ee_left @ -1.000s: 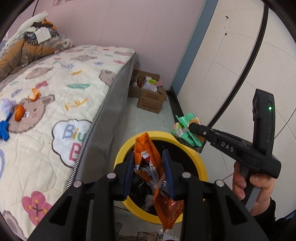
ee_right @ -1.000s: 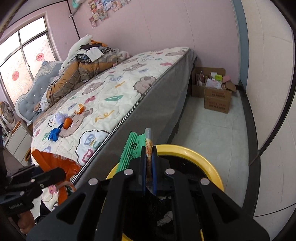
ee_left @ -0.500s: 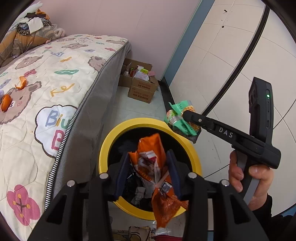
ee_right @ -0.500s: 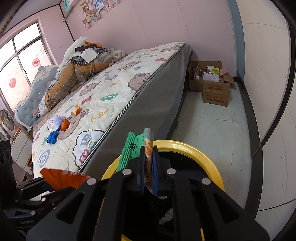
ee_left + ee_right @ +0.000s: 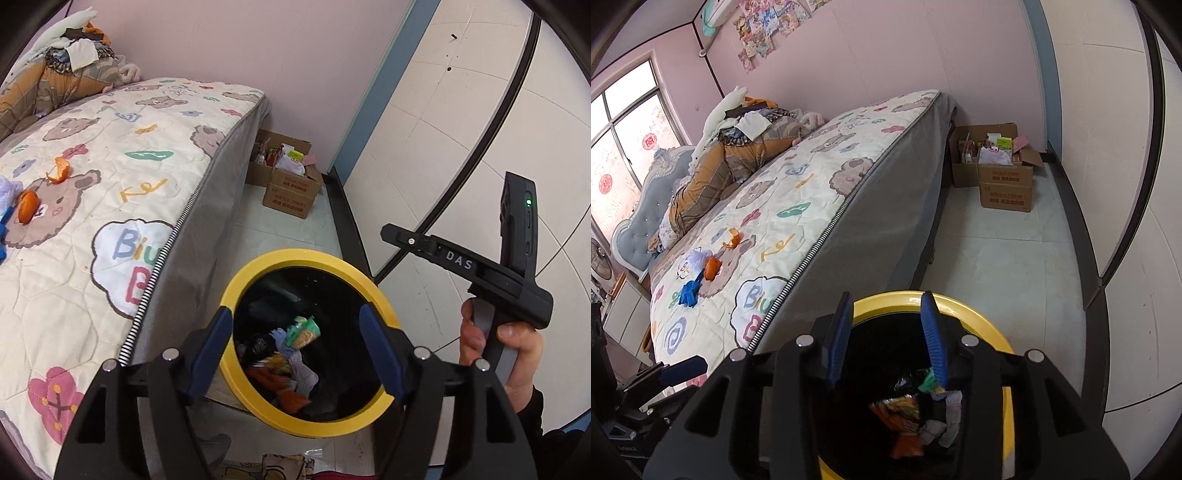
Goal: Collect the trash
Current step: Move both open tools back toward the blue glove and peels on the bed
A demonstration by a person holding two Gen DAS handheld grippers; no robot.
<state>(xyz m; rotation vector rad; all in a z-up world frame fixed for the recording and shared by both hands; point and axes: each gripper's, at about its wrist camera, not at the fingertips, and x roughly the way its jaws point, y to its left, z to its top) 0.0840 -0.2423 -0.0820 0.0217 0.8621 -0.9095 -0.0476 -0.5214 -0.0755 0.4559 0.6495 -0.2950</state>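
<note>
Both grippers hang over a black bin with a yellow rim (image 5: pixel 306 254) (image 5: pixel 964 303) on the floor beside the bed. The jaws of my left gripper (image 5: pixel 297 334) are opening, with nothing between the blue pads. My right gripper (image 5: pixel 886 326) is opening too and is also empty; the left wrist view shows it from the side (image 5: pixel 395 236), held by a hand (image 5: pixel 513 350). Inside the bin lie a green snack wrapper (image 5: pixel 303 331) (image 5: pixel 927 384) and an orange wrapper (image 5: pixel 275 380) (image 5: pixel 897 410) among other trash.
On the quilted bed (image 5: pixel 812 192) lie orange peels (image 5: pixel 59 171) (image 5: pixel 733 238), an orange piece (image 5: pixel 712 267), a blue glove (image 5: pixel 690 291) and a white tissue (image 5: pixel 698 258). Cardboard boxes (image 5: pixel 291 192) (image 5: pixel 1004 181) stand by the far wall. A white wardrobe panel (image 5: pixel 461 129) lines the right.
Both grippers opened over the bin. The orange wrapper dropped out of the left one and the green wrapper out of the right one; both now lie in the bin.
</note>
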